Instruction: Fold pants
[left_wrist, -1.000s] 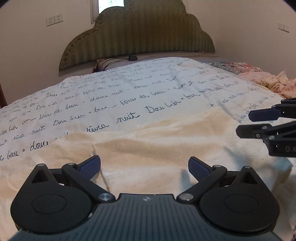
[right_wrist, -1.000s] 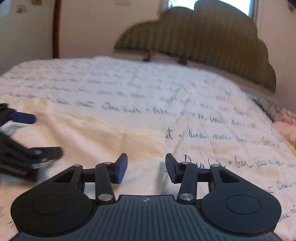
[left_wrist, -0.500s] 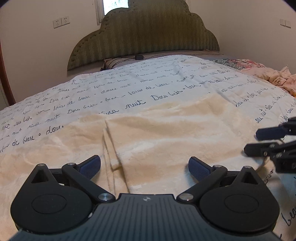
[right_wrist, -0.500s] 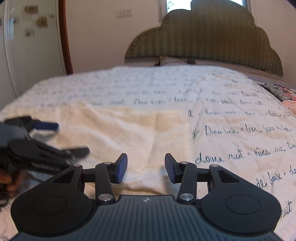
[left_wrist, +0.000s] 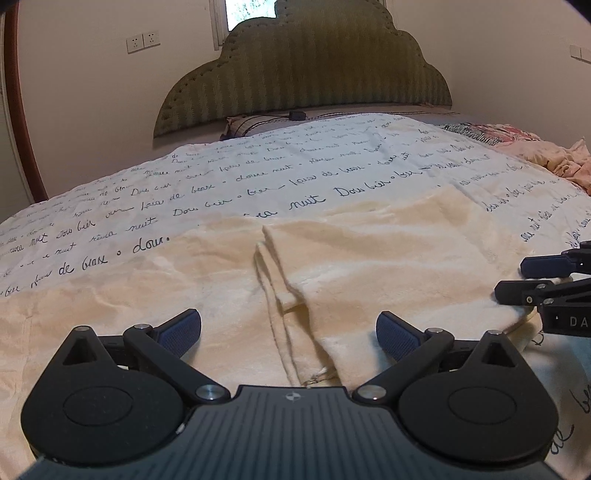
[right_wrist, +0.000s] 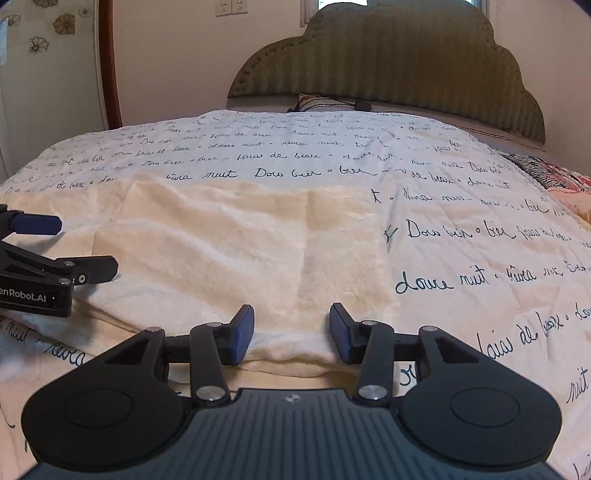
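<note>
Our left gripper (left_wrist: 289, 332) is released, jaws spread wide, nothing between them; it sits low over the near edge of the cream pants (left_wrist: 369, 266), right where a folded edge and seam run away from us toward the headboard (left_wrist: 306, 70). Our right gripper (right_wrist: 291, 332) is also released, narrower gap, with the near edge of the pants bunched just under and between its blue pads (right_wrist: 243, 332), not pinched as far as we can tell. The pants lie flat across the script-printed bedspread (right_wrist: 480, 258), long axis running left to right across both views. One end stops just to the right of the right gripper; the rest stretches off to the left past the left gripper. A layer is already doubled over on the right part, so we judge one fold done and another to come. Both grippers line up along the same near edge, side by side. The right one is nearer the pants' end, the left one nearer the fold seam. The next grab likely means closing on that near edge. A pink bundle of cloth (left_wrist: 554, 155) lies far right, well apart.
</note>
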